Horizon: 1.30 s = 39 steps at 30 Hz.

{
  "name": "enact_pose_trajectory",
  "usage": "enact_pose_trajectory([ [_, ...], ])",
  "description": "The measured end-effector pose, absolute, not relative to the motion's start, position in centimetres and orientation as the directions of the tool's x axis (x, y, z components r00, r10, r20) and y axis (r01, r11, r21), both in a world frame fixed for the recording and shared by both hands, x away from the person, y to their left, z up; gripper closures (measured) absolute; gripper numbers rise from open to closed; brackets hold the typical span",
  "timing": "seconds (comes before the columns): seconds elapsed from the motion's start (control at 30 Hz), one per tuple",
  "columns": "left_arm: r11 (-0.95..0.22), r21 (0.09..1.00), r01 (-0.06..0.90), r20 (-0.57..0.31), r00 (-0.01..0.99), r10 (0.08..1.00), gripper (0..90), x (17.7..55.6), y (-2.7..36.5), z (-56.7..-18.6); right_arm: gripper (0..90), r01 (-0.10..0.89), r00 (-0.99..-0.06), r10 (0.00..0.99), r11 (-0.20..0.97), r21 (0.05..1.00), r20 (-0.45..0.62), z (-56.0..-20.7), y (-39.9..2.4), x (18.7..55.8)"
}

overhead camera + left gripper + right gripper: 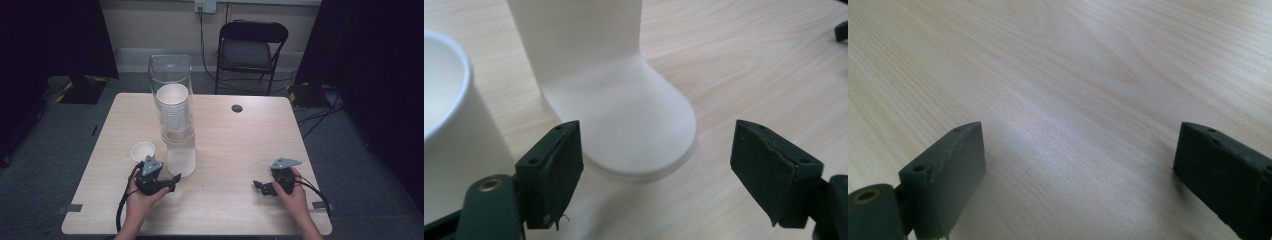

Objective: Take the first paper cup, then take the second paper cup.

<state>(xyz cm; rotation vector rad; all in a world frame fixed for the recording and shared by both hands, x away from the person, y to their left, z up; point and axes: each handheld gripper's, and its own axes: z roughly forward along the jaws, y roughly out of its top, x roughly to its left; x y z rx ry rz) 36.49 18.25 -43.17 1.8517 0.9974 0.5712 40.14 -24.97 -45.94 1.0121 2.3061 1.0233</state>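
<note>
Cups [173, 107], nested in a tall stack, sit inside a clear dispenser [171, 75] whose white base [634, 130] stands left of centre on the counter [240, 150], likely so single cups can be drawn from below. One loose cup [143, 150] stands upright just beside the base, mouth up. The left claw [175, 179], jaws spread and gripping nothing, rests low in front of the base, aimed at it with the loose cup at its left jaw. The right claw [257, 186], also spread and empty, lies well apart over bare wood. Open room stretches across the counter's right half; its near edge is close behind both hands.
</note>
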Motion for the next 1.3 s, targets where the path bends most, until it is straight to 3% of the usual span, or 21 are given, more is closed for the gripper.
enact_pose_trajectory([
  [0.63,-0.171,0.918,0.358,-0.05,0.532,0.845,20.8,38.4,16.8,-41.2,5.9,0.447,-0.648,0.757,0.465,0.764,-0.082,-46.0,-25.1,40.0],
  [0.9,-0.087,0.955,0.282,-0.073,0.511,0.856,20.9,38.9,16.6,-40.1,5.1,0.447,-0.649,0.756,0.465,0.764,-0.081,-46.0,-25.1,40.0],
  [1.3,-0.085,0.973,0.215,-0.029,0.478,0.878,22.4,40.2,15.2,-39.3,4.3,0.45,-0.647,0.758,0.467,0.761,-0.083,-46.0,-25.1,40.1],
])
